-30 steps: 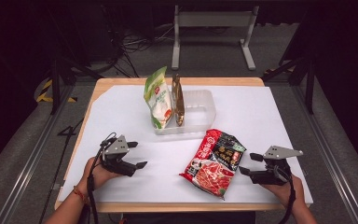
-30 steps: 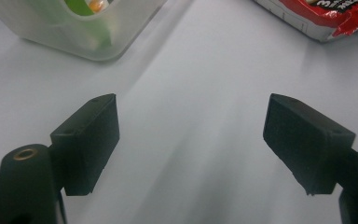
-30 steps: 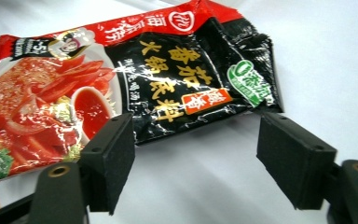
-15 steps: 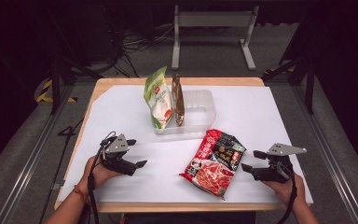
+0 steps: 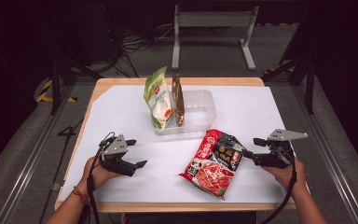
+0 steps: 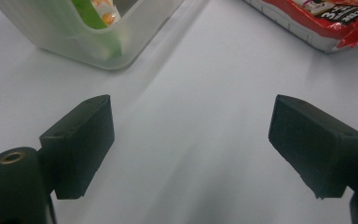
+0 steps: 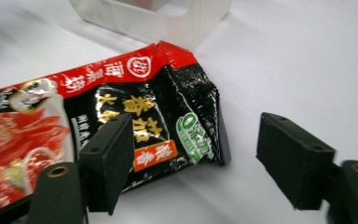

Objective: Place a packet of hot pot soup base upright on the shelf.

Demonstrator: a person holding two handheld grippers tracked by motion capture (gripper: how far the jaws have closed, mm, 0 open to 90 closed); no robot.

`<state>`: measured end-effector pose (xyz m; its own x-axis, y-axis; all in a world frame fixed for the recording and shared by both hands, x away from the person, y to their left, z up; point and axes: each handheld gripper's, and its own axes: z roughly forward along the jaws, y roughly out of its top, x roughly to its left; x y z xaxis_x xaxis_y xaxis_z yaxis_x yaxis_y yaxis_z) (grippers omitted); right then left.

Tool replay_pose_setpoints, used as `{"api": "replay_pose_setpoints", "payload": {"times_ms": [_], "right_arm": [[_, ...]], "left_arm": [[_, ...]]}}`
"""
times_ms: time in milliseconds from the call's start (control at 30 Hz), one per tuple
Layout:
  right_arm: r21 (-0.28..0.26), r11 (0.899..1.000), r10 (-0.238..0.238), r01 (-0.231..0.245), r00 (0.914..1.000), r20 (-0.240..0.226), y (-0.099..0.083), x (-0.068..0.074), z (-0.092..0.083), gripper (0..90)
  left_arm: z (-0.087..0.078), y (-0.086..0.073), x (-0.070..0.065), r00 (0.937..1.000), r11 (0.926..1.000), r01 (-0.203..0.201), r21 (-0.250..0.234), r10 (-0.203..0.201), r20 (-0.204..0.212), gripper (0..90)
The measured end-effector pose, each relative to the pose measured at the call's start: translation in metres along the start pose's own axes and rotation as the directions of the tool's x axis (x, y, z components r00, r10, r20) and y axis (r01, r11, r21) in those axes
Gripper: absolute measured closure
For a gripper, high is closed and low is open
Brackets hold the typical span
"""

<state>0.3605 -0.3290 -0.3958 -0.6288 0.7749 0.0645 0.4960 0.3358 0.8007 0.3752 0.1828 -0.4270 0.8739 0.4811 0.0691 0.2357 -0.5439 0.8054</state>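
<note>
Red and black foil, the noodle packet [image 5: 213, 163] is lying flat on the white sheet [image 5: 121, 116], just in front of the clear tub [image 5: 200, 105], its long axis slanting from the tub's near right corner down toward your edge. In the right gripper view its left end is running off the picture. Your right gripper [image 5: 248, 148] is sitting at its upper right corner, jaws apart, clamping nothing. Your left gripper [image 5: 137, 153] is resting left of the packet, jaws wide.
</note>
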Motion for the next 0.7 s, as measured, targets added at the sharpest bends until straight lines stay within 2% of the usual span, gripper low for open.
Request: {"api": "replay_pose_setpoints", "payload": {"times_ms": [33, 100, 233, 367, 500, 567, 700], "right_arm": [[0.000, 1.000, 0.000, 0.000, 1.0000, 0.000, 0.000, 0.000, 0.000, 27.1], [0.028, 1.000, -0.008, 0.008, 1.0000, -0.001, 0.005, -0.002, 0.013, 24.3], [0.075, 0.997, 0.018, -0.015, 0.9991, -0.040, 0.011, -0.011, 0.034, 21.3], [0.100, 0.993, 0.066, -0.062, 0.9968, -0.045, 0.010, -0.022, 0.050, 18.9], [0.100, 0.989, 0.119, -0.113, 0.9916, -0.052, 0.008, -0.031, 0.061, 17.9], [0.107, 0.987, 0.127, -0.119, 0.9889, -0.076, 0.007, -0.032, 0.065, 17.9], [0.130, 0.985, 0.126, -0.114, 0.9875, -0.094, 0.007, -0.031, 0.071, 16.8]], "left_arm": [[0.000, 0.000, 0.000, 1.0000, 1.0000, 0.000, 0.000, 0.000, 0.000, 14.9], [0.001, 0.000, 0.001, 1.0000, 1.0000, -0.002, 0.001, 0.002, 0.000, 15.0], [0.001, 0.000, 0.000, 1.0000, 1.0000, -0.006, 0.001, 0.006, -0.002, 15.2], [0.002, 0.000, -0.001, 1.0000, 1.0000, 0.004, 0.006, -0.004, 0.001, 15.2], [0.004, 0.000, -0.001, 1.0000, 0.9999, -0.001, 0.013, 0.001, 0.006, 15.5], [0.004, 0.000, -0.001, 1.0000, 0.9999, -0.004, 0.014, 0.003, 0.006, 15.7], [0.005, 0.000, -0.001, 1.0000, 0.9999, -0.005, 0.016, 0.005, 0.005, 15.7]]}}
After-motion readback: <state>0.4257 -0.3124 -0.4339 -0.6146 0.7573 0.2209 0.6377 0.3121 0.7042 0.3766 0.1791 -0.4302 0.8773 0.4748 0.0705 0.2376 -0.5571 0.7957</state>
